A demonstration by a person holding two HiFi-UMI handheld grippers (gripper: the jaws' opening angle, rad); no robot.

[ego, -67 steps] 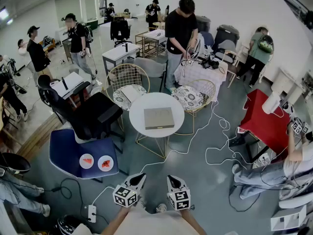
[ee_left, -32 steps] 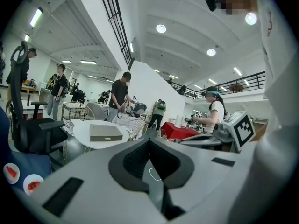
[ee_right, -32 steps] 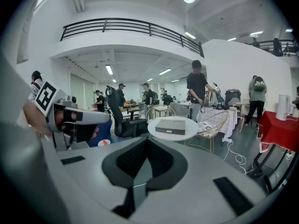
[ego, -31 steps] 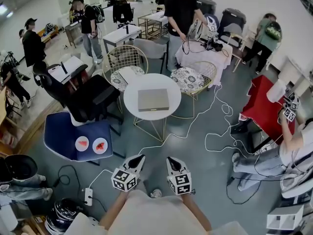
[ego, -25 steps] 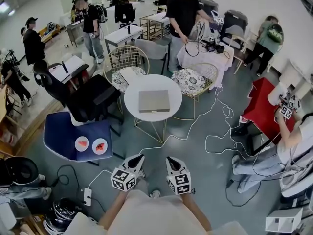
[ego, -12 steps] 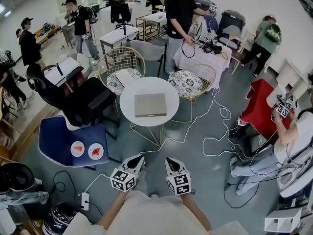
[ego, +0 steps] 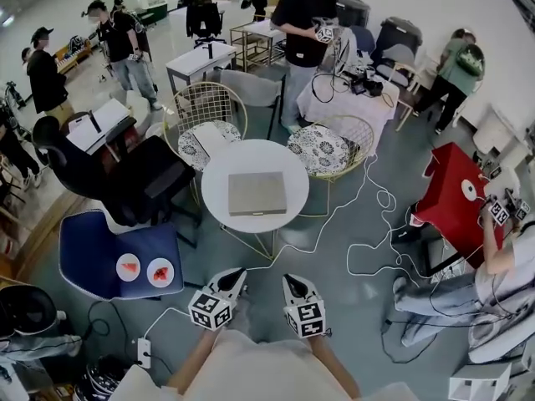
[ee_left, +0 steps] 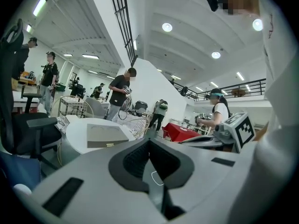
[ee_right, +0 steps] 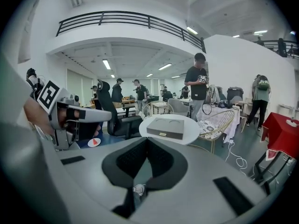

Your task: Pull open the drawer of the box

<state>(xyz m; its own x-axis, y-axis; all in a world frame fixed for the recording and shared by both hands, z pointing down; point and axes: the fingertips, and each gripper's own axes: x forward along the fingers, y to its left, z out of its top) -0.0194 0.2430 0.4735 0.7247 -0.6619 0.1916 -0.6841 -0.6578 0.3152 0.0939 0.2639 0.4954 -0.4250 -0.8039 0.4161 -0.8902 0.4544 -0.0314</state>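
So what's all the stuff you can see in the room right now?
box: one, grey-tan, flat on the round table, drawer shut
round table: one, white, middle of the floor
wire chairs: two, gold with patterned cushions, behind the table
black office chair: one, left of the table
blue chair: one, front left
plates: two, white with red food, on the blue chair
red table: one, far right
cables: several, white, looping over the floor
people: several, mostly in dark clothes, at the back and sides
left tongs: one, grey, shut, empty, bottom middle
right tongs: one, grey, shut, empty, beside the left
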